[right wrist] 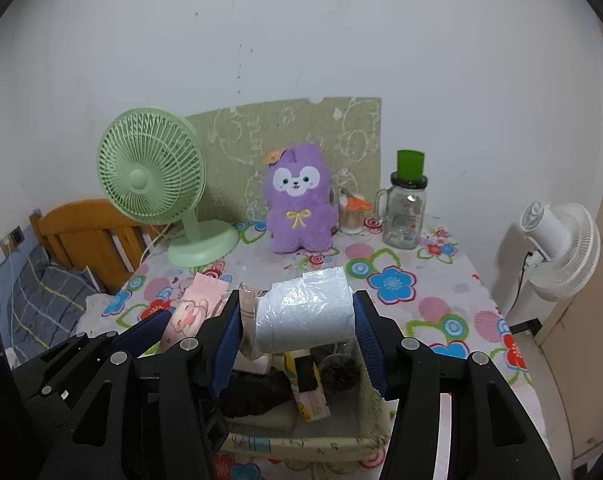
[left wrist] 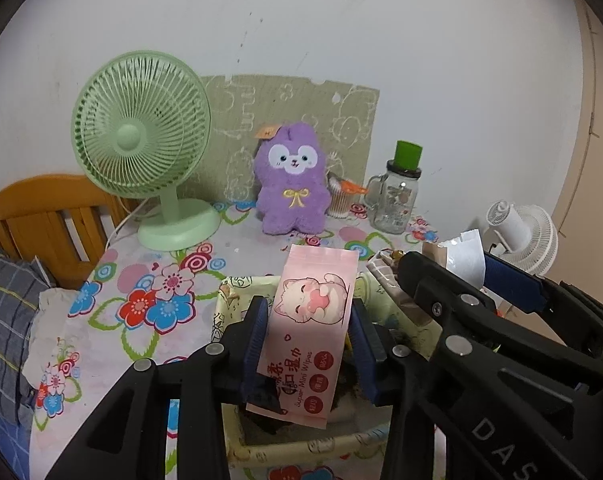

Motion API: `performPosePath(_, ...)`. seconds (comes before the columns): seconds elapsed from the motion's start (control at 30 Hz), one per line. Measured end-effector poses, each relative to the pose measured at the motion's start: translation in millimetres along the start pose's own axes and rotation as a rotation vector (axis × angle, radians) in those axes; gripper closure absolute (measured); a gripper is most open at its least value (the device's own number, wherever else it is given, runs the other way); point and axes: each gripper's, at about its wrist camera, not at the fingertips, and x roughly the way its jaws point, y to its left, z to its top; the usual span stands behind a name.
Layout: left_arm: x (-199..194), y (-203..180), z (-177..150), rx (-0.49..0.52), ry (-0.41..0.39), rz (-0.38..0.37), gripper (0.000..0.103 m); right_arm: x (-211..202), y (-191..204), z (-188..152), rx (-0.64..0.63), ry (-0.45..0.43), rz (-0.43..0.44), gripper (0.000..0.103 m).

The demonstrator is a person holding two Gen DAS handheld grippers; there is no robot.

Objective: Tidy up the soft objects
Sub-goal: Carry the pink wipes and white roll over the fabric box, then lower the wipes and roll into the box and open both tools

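Observation:
My left gripper [left wrist: 307, 308] is shut on a pink pack of mini wet wipes [left wrist: 313, 312] with a cat printed on it, and holds it upright over a pale patterned storage box [left wrist: 301, 448]. My right gripper [right wrist: 297, 304] is shut on a white plastic-wrapped soft pack [right wrist: 307, 312], with a beige sachet [right wrist: 247, 320] squeezed against its left pad, above the same box [right wrist: 301, 444]. Dark items and a yellow packet lie inside the box. A purple plush toy [left wrist: 293, 184] sits upright at the back of the table. Each view shows the other gripper [left wrist: 461, 268] [right wrist: 153, 320] alongside.
A green desk fan [left wrist: 141, 140] stands at the back left, with a glass jar with a green lid [left wrist: 397, 196] and a cotton-swab tub [left wrist: 339, 200] at the back right. A white fan [right wrist: 557, 240] is beyond the table's right edge and a wooden bed frame [left wrist: 41, 216] is to the left. The floral tablecloth [left wrist: 149, 280] covers the table.

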Motion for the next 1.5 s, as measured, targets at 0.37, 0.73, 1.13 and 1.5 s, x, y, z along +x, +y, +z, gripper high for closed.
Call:
performPosePath(0.37, 27, 11, -7, -0.004, 0.063, 0.013, 0.021, 35, 4, -7, -0.012, 0.054, 0.02, 0.047)
performPosePath(0.73, 36, 15, -12, 0.021, 0.106, 0.006, 0.01, 52, 7, -11, -0.027, 0.087, 0.016, 0.043)
performPosePath(1.13, 32, 15, -17, 0.04, 0.097, 0.02, 0.007, 62, 9, -21, 0.0, 0.168, 0.032, 0.016)
performPosePath(1.5, 5, 7, -17, 0.036, 0.061, 0.026, 0.003, 27, 4, -18, 0.015, 0.128, 0.01, 0.012)
